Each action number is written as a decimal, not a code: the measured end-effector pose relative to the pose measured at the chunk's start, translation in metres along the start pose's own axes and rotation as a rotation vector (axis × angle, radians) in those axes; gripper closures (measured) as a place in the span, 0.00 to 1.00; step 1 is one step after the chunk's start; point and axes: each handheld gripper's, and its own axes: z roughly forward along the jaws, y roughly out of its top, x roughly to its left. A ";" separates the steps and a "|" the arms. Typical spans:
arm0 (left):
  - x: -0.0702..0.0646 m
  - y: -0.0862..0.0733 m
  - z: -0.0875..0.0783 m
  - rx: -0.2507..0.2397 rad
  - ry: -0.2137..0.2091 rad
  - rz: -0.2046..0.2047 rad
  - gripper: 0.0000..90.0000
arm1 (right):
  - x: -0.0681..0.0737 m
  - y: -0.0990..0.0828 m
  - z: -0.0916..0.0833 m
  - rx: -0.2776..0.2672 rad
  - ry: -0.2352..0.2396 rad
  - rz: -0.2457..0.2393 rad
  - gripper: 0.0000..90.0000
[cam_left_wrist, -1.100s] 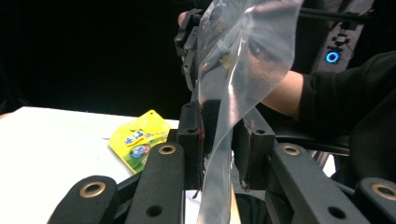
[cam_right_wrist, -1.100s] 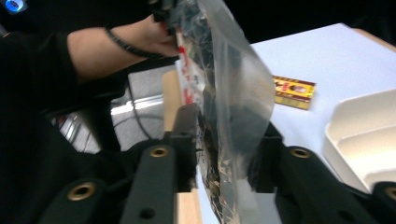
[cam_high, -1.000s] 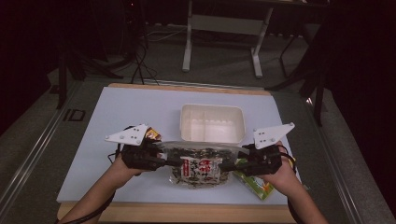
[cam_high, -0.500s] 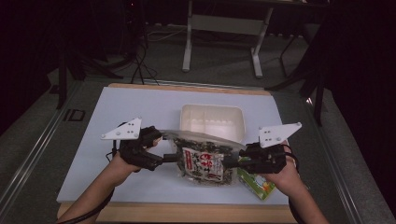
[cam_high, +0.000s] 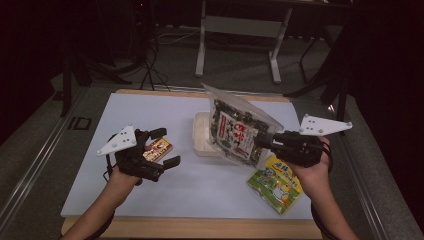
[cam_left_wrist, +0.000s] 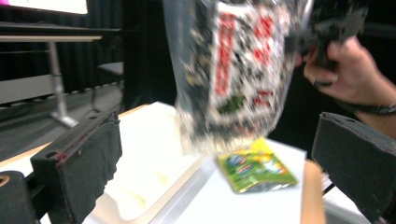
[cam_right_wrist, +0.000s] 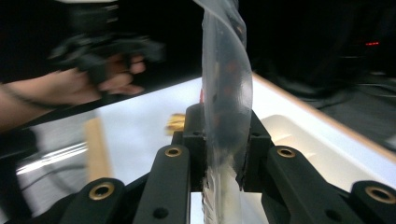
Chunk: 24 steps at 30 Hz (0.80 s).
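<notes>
In the high view the seaweed snack bag hangs in the air just right of the frame's centre, above the white tray. Its long axis runs from the upper left, where the clear top edge points up and away, down to the lower right corner. That lower right corner sits in the right gripper, whose jaws are clamped on the bag's edge. In the right gripper view the clear film rises upright between the two pressed pads. The left gripper is at centre left of the high view, well apart from the bag, and its jaws have just been opening; they now stand wide apart with nothing between them. A small orange packet lies on the counter just below those jaws. A green and yellow packet lies flat on the counter at the lower right, under the right hand.
</notes>
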 end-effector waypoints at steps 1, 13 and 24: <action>-0.002 -0.001 -0.001 0.012 0.022 0.018 0.02 | -0.002 0.001 0.000 -0.007 -0.029 0.006 0.86; -0.007 -0.025 -0.006 0.038 0.085 -0.010 0.00 | -0.044 -0.009 0.013 -0.051 -0.228 0.108 0.86; -0.018 -0.046 -0.005 0.085 0.051 -0.032 0.00 | -0.071 -0.028 0.030 -0.026 -0.306 0.168 0.86</action>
